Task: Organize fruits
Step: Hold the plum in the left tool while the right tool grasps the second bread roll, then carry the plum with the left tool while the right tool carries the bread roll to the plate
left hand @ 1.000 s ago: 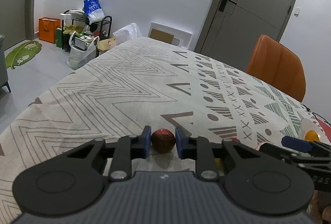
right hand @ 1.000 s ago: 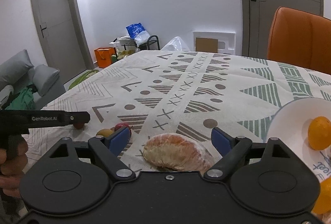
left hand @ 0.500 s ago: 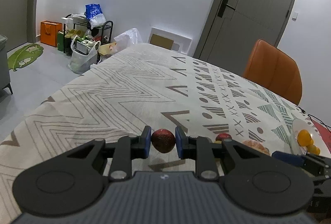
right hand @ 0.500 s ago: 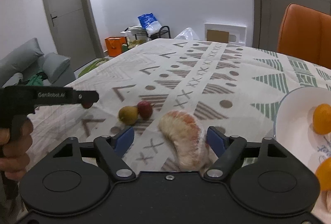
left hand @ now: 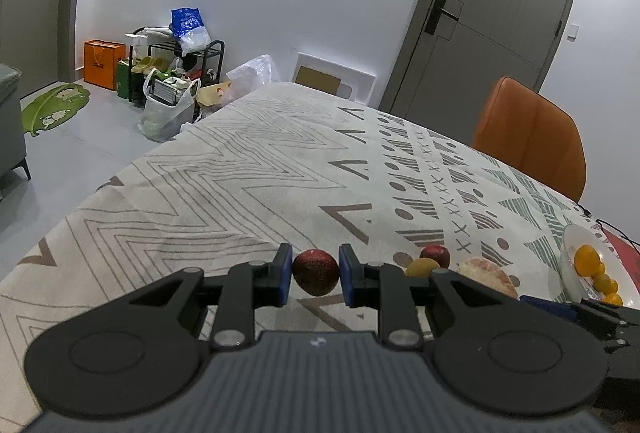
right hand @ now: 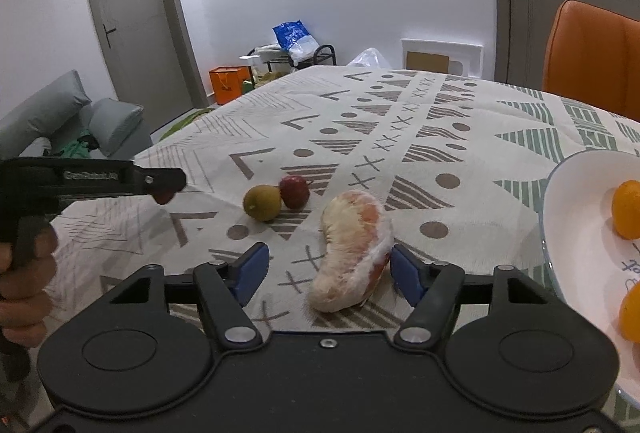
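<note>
Patterned tablecloth (left hand: 248,185): left gripper (left hand: 316,275), clamped on a dark red fruit (left hand: 316,277), has risen; right gripper (right hand: 326,273) gapes wide around the peeled pomelo (right hand: 354,249), bowl (right hand: 572,193) at three o'clock.

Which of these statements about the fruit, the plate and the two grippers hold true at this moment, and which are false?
1. The left gripper is shut on a dark red fruit. True.
2. The right gripper is clamped on the peeled pomelo segment. False: its fingers stand wide apart, and the segment lies on the tablecloth between them.
3. The white plate holds orange citrus fruits. True.
4. The yellow-green fruit sits on the plate. False: it rests on the tablecloth beside a small red fruit.
5. The orange chair stands behind the table. True.
</note>
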A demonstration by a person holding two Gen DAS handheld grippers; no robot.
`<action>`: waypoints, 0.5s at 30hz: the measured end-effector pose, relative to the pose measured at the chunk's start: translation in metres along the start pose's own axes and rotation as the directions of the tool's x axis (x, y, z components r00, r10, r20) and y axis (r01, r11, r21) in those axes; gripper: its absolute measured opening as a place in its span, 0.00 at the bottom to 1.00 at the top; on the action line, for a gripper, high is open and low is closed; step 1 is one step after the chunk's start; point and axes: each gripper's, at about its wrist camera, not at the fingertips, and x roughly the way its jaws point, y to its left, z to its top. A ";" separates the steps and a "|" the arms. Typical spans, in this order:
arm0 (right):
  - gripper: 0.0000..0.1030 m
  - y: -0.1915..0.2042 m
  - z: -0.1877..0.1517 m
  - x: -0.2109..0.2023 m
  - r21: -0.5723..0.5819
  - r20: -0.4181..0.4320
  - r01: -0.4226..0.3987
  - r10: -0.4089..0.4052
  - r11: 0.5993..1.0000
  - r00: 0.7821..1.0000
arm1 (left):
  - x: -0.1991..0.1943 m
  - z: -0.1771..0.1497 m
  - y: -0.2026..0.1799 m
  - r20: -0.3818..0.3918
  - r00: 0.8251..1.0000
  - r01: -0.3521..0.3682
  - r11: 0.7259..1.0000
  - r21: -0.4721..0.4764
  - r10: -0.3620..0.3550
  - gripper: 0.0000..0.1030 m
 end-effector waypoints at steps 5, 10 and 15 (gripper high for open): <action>0.56 0.006 -0.001 0.007 -0.041 0.008 0.032 -0.032 0.999 0.999 | 0.002 -0.001 0.000 -0.008 1.000 -0.002 1.000 -0.001 0.002 0.23; 0.34 0.006 0.001 0.006 -0.071 0.010 0.078 -0.077 0.994 0.997 | 0.000 0.000 -0.002 -0.004 1.000 0.005 1.000 0.004 -0.005 0.23; 0.34 0.000 0.004 -0.008 -0.044 0.043 0.070 -0.068 0.997 0.997 | -0.004 0.000 -0.009 0.002 1.000 0.014 1.000 0.018 -0.014 0.23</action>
